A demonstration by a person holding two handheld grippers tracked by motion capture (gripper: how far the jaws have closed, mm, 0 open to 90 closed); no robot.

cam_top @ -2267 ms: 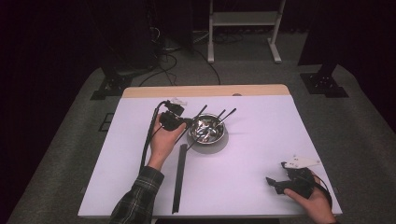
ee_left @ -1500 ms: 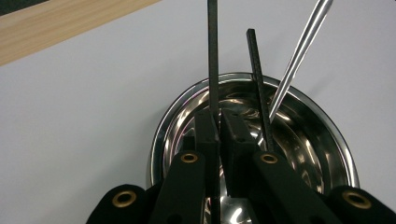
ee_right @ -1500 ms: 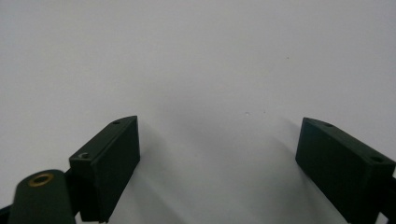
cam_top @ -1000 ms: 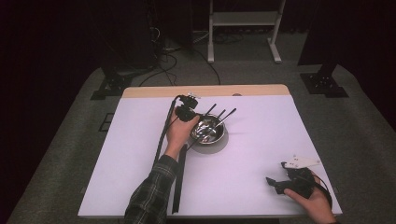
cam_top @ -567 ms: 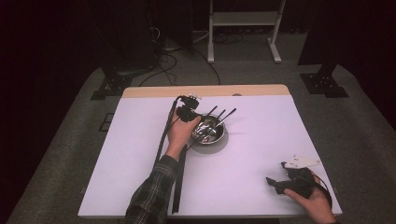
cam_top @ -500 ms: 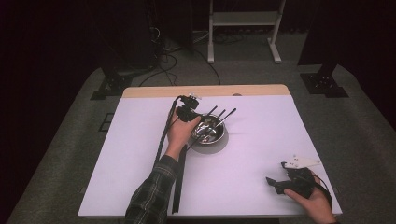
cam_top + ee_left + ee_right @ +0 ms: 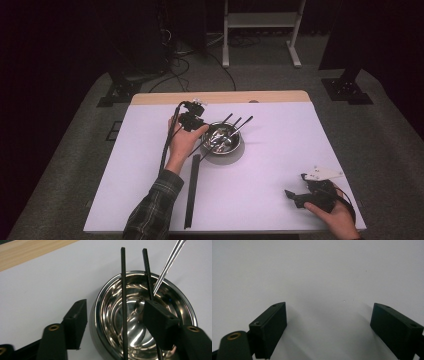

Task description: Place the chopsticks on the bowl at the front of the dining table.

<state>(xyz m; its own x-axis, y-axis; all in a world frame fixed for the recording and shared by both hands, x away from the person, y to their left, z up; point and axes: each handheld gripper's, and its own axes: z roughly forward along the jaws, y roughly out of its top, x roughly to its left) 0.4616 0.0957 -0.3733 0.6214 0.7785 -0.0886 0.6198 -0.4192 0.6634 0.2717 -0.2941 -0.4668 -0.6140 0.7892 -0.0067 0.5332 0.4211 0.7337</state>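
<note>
Release step: we saw the left tool (image 7: 113, 322), jaws just opened, free above chopsticks (image 7: 123, 290) in the bowl (image 7: 100, 305); the strip (image 7: 192, 190) at six o'clock seemed next. The right tool (image 7: 328, 322) gaped empty.

Bowl mid-table, utensils in it; strip lies in front.
Bowl (image 7: 223, 141) w/ chopsticks (image 7: 123, 290) & spoon handle (image 7: 167, 265) leaning on far rim. Left gripper (image 7: 192, 119) just left of bowl; strip (image 7: 192, 190) near-left; right gripper (image 7: 312, 192) near-right corner, well apart.

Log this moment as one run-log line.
left gripper: jaws just opening, nothing pinched, over round shiny steel bowl | two thin black sticks in bowl | right gripper: open on white table
</note>
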